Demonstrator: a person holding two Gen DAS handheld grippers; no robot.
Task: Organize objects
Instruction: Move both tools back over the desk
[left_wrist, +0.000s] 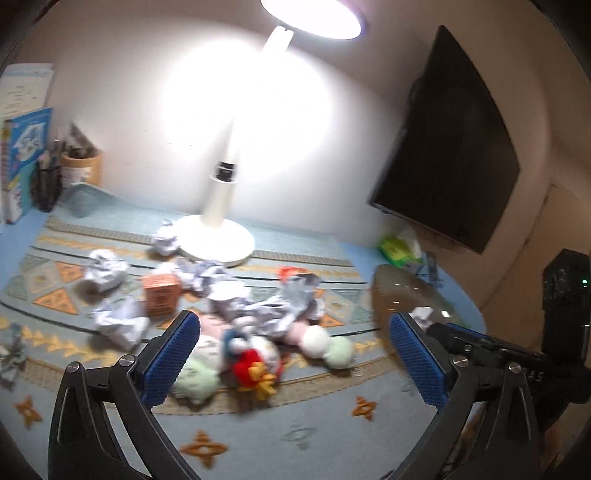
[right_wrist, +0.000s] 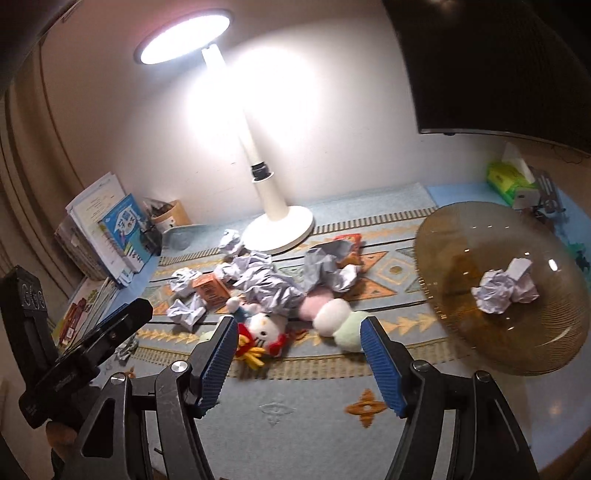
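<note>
A: Both grippers are seen nearest. Left gripper (left_wrist: 295, 354) is spread wide, nothing held. Right gripper (right_wrist: 299, 354) is spread wide too, nothing between the jaws. Both are held above the mat (right_wrist: 295, 424), apart from the clutter.

B: Where is the clutter found?

A: Mid-mat, in front of the lamp (right_wrist: 277, 225). Paper balls (right_wrist: 266, 277) are piled there, with an orange box (right_wrist: 212, 290) among them. A cat plush (right_wrist: 264, 332) and a pastel plush (right_wrist: 336, 319) are laid at the near edge of the pile, just beside each other.

B: Anything sorted yet?

A: One paper ball (right_wrist: 504, 286) is seen inside the brown bowl (right_wrist: 461, 295) at the right. So paper collection is judged as started, mostly undone.

B: Step in hand?

A: A reach toward the pile is judged, target not yet fixed. Left view is blurred, so motion is likely.

B: Next move?

A: One loose paper ball at the pile's edge should be picked, jaws lowered around it and closed lightly, then carried to the bowl. Plush toys lie touching the paper, so a drag-along is to be avoided.
</note>
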